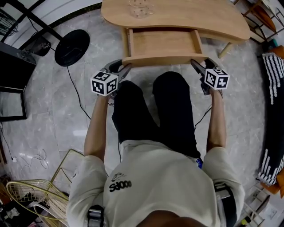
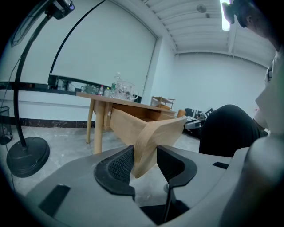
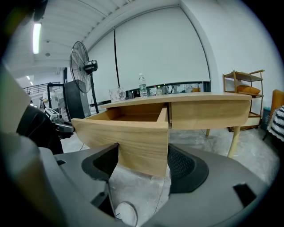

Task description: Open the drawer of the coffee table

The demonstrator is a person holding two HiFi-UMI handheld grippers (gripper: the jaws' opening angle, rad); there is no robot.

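Observation:
The light wooden coffee table (image 1: 191,17) stands at the top of the head view. Its drawer (image 1: 162,43) is drawn out toward me and looks empty. My left gripper (image 1: 125,68) is at the left end of the drawer front (image 1: 164,60), and my right gripper (image 1: 195,64) is at the right end. In the left gripper view the left gripper (image 2: 145,162) has the end of the drawer front (image 2: 155,137) between its black pads. In the right gripper view the right gripper (image 3: 143,162) is shut on the other end of the drawer front (image 3: 135,137), with both pads on the wood.
A glass vessel (image 1: 140,8) stands on the tabletop. My legs in black trousers (image 1: 173,111) are just under the drawer. A black round stand base (image 1: 72,47) with a cable lies on the marble floor at the left. A gold wire basket (image 1: 31,195) is bottom left.

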